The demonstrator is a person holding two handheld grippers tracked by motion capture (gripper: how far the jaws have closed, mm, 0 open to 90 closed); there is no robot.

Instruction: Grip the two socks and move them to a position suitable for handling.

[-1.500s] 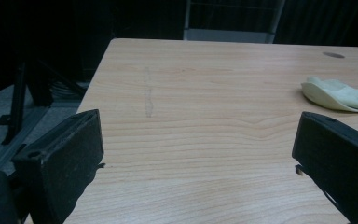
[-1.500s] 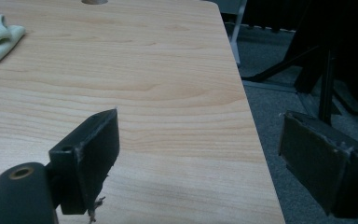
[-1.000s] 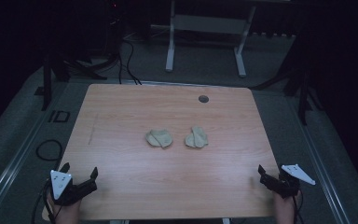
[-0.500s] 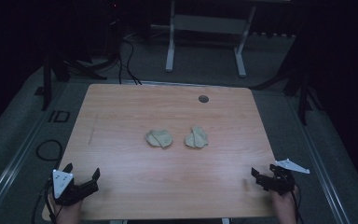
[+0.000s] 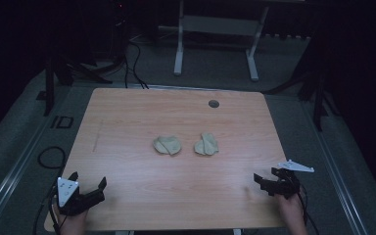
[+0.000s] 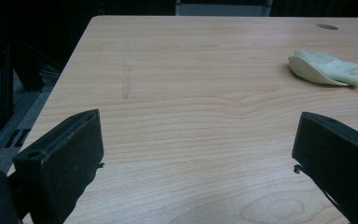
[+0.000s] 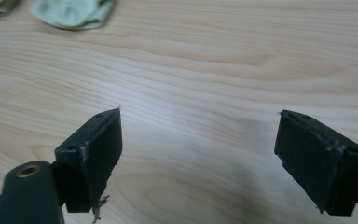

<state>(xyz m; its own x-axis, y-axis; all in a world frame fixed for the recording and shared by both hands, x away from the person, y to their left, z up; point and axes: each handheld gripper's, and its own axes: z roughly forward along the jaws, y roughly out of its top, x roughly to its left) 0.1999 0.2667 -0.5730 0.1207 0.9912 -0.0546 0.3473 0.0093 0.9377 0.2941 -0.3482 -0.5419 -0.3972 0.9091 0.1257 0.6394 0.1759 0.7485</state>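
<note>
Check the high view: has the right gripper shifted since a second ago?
Yes. The right gripper has slid left, inward from the table's right edge, toward the right cloth piece.

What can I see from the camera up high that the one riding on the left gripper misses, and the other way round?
The high view alone takes in the whole table, the right gripper, the person's hands, the floor, and the second pale cloth piece in full. The left gripper view alone gives a close look along the left gripper, its black jaws wide apart, and the wood grain between them. Both show the left gripper, the left cloth piece and the small round hole.
</note>
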